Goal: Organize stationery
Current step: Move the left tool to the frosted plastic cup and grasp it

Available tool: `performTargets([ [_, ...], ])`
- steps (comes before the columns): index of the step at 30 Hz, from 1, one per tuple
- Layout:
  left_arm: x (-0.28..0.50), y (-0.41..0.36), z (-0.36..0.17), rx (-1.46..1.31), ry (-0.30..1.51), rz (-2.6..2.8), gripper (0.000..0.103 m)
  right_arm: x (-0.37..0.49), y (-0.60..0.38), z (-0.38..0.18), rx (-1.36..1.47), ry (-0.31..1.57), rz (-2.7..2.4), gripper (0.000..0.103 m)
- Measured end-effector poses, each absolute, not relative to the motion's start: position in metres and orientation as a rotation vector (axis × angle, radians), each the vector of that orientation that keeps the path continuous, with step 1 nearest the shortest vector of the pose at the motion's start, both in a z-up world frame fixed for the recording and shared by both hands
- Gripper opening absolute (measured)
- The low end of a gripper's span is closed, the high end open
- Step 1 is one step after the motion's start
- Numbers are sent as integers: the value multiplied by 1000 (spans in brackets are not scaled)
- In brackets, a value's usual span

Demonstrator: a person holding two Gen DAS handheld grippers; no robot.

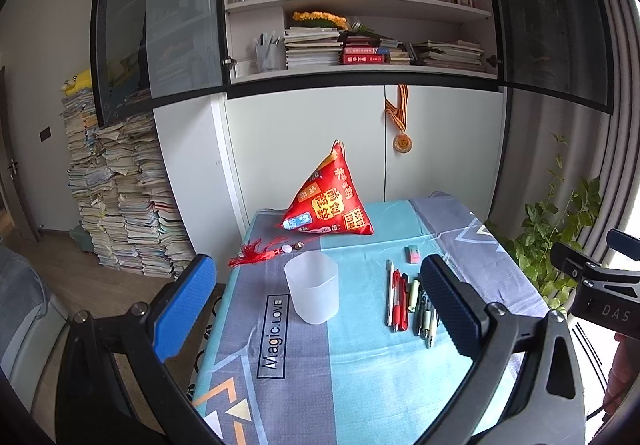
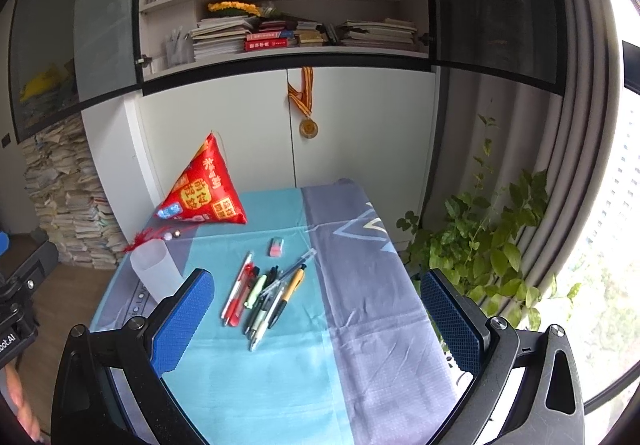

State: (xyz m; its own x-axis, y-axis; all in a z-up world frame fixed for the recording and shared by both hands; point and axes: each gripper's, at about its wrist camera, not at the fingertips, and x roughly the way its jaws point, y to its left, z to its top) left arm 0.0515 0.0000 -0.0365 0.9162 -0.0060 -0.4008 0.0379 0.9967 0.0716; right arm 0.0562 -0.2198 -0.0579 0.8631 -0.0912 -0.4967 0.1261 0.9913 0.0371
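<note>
Reading "Magic.LOVE", the tablecloth point(image 1: 276, 341) bears cup point(image 1: 312, 291), possibly empty, beside pens point(image 2: 260, 293).

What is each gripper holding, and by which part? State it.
Nothing is held. The left gripper and right gripper are both open and empty above the table; the pens lie untouched.

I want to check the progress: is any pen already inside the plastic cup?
No, the translucent cup stands empty, and the pens all lie on the cloth beside it.
</note>
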Motion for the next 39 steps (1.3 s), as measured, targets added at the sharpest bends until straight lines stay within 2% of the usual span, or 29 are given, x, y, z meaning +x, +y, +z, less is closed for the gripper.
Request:
performTargets([
  [9, 84, 9, -62, 72, 462, -31, 102, 92, -216, -74, 59, 586, -119, 103],
  [23, 147, 35, -138, 56, 597, -98, 102, 161, -216, -114, 73, 728, -145, 103],
  [26, 161, 41, -150, 30, 617, -137, 102, 175, -215, -123, 71, 758, -142, 99],
  [35, 202, 53, -173, 12, 639, -248, 102, 206, -221, -151, 83, 831, -161, 99],
  [39, 218, 50, -181, 10, 673, -286, 94, 216, -225, -159, 97, 861, -170, 99],
])
